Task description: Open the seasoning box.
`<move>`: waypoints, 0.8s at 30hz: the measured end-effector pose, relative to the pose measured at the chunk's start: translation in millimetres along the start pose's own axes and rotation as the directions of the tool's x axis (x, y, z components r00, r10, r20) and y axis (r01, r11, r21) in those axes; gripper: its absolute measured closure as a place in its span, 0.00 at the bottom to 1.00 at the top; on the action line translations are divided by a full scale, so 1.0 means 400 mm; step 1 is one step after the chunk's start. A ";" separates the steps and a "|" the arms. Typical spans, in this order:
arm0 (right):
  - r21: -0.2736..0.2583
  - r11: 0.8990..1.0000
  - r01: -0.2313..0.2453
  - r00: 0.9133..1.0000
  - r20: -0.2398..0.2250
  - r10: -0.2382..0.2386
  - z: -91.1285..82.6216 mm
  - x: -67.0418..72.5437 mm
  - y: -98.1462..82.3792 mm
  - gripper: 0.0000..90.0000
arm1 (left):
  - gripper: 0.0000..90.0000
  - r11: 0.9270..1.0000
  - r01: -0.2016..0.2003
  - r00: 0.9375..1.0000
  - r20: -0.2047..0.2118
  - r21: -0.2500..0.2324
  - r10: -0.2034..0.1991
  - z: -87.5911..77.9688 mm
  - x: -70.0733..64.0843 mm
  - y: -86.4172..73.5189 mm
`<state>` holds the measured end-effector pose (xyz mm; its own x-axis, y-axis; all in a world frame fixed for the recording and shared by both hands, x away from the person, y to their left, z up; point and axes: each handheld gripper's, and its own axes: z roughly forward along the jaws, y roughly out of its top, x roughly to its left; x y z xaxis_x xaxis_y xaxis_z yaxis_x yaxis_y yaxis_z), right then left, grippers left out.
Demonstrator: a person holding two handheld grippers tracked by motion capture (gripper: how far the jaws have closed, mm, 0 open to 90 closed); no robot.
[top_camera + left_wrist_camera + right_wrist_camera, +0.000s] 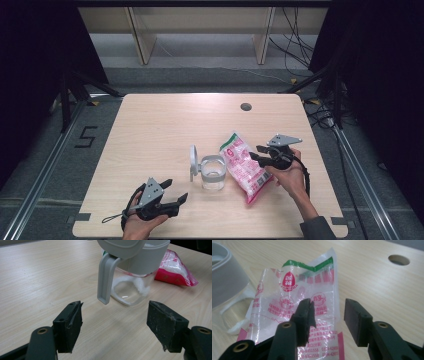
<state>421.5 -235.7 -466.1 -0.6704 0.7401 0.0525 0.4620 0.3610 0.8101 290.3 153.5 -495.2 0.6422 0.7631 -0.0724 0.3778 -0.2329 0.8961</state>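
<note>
Pink-and-clear plastic sugar bag (299,315) lies on the desk (150,130) between the right gripper's (327,315) released fingers; clench squarely on its edge, while left gripper's (115,322) fingers gape.

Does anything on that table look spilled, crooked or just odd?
Nothing looks spilled. The pink bag lies crumpled beside the clear jar, its top open and creased. The jar's grey lid stands flipped up, and white grains cling inside the glass. Both tongs are open, holding nothing.

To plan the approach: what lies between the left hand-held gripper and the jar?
Bare tabletop only, in the left gripper view, between the left hand-held gripper and the jar.
</note>
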 end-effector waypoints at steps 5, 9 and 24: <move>0.014 0.999 -0.042 0.999 -0.033 0.042 0.031 -0.027 -0.008 0.62 | 0.31 1.000 0.000 1.000 -0.006 -0.003 0.000 -0.001 0.000 0.000; 0.025 0.997 -0.079 0.994 -0.074 0.081 0.051 -0.035 -0.014 0.64 | 0.31 1.000 0.003 1.000 -0.009 -0.007 -0.003 -0.003 0.003 0.001; 0.057 0.995 -0.088 0.990 -0.107 0.093 0.063 -0.044 -0.024 0.94 | 0.32 1.000 -0.001 1.000 0.001 -0.013 0.001 0.000 0.002 0.000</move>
<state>443.7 -237.9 -489.6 -0.6828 0.7054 0.1901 0.5511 0.3265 0.7679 290.8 154.2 -495.3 0.6431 0.7624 -0.0722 0.3687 -0.2256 0.9017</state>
